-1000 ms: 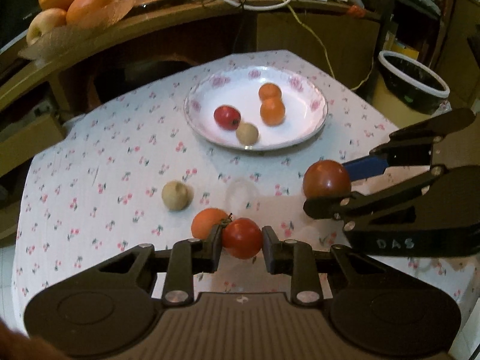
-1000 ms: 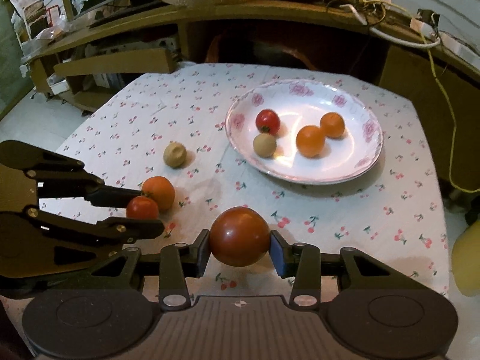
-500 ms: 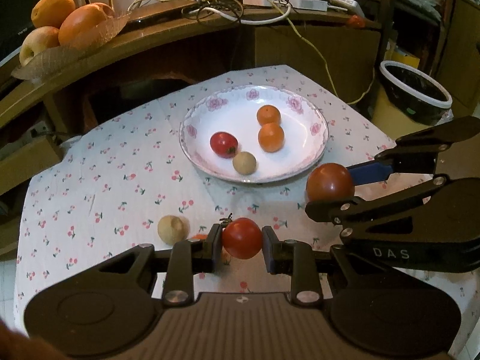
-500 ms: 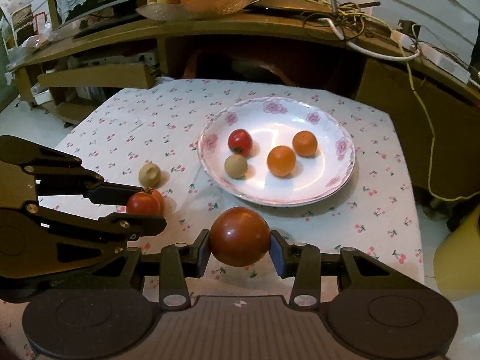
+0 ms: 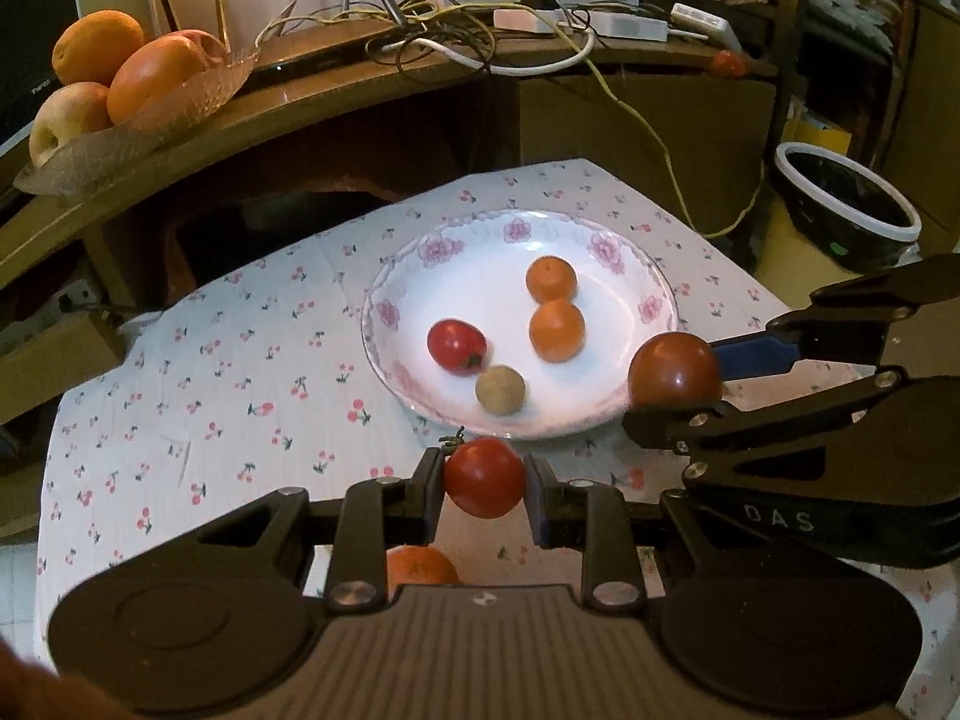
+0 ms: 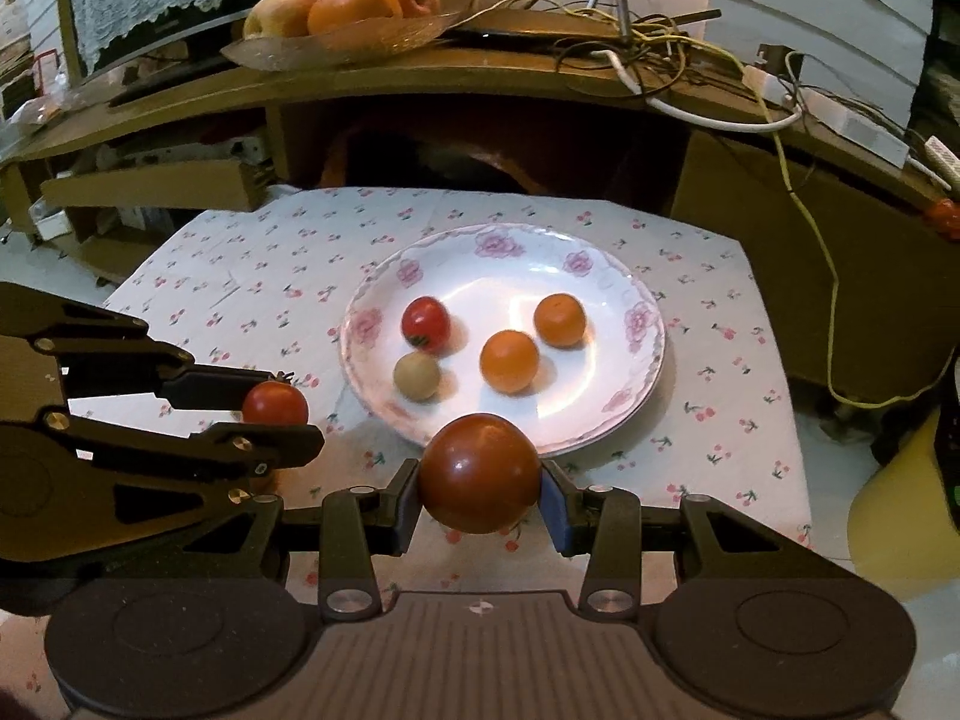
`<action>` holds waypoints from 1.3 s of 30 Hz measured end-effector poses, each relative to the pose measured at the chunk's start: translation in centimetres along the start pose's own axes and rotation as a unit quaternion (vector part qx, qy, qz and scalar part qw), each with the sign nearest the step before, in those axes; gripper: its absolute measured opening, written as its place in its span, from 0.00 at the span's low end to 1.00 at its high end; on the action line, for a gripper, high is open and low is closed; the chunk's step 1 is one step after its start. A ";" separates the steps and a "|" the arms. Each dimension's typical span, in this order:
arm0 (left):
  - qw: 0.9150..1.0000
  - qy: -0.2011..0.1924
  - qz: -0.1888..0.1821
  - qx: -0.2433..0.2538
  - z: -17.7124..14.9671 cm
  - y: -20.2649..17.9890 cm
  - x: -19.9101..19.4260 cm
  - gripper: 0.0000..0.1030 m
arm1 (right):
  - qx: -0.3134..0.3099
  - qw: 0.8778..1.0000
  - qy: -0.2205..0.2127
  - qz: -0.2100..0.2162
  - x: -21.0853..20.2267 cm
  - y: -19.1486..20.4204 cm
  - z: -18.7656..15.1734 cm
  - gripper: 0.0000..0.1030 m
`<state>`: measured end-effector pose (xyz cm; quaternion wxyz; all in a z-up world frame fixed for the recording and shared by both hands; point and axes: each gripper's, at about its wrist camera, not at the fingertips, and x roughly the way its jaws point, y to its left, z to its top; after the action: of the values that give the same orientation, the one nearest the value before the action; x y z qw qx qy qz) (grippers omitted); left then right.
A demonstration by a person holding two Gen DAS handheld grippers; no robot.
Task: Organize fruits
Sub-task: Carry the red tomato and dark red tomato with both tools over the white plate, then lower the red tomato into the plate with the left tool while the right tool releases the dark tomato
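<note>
- Left wrist view: left tool (image 5: 485, 480) clamped on small bright red tomato with green stem (image 5: 483, 476), held above the cherry-print cloth counter (image 5: 240, 372), just short of the near rim of the white floral-rimmed plate (image 5: 396, 306).
- On plate: red tomato (image 5: 456, 345), tan round fruit (image 5: 500, 389), two oranges (image 5: 556, 329).
- Advice: carry over the rim, lower into the bare near-left patch, release low so nothing rolls.
- Right tool (image 6: 480, 483) clamped on large dark red tomato (image 6: 479, 471) at plate's near edge; place one at a time, avoid tools colliding.
</note>
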<state>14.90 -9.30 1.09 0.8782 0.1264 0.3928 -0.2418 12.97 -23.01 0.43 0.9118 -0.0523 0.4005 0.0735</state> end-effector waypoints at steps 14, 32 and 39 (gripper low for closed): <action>1.000 -0.011 0.011 -0.003 2.5 0.6 2.2 0.31 | 0.021 0.999 -0.011 -0.024 1.7 -1.4 2.1 0.41; 1.000 -0.005 0.012 -0.008 3.1 1.3 4.3 0.31 | 0.019 0.999 -0.005 -0.031 3.7 -2.0 3.2 0.41; 1.000 -0.002 0.012 -0.012 3.3 1.6 5.0 0.31 | 0.017 0.999 0.001 -0.035 4.3 -2.2 3.6 0.41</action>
<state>20.65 -10.94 -0.48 0.8835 0.1203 0.3922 -0.2264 18.78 -24.22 -0.24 0.9141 -0.0510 0.4008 0.0352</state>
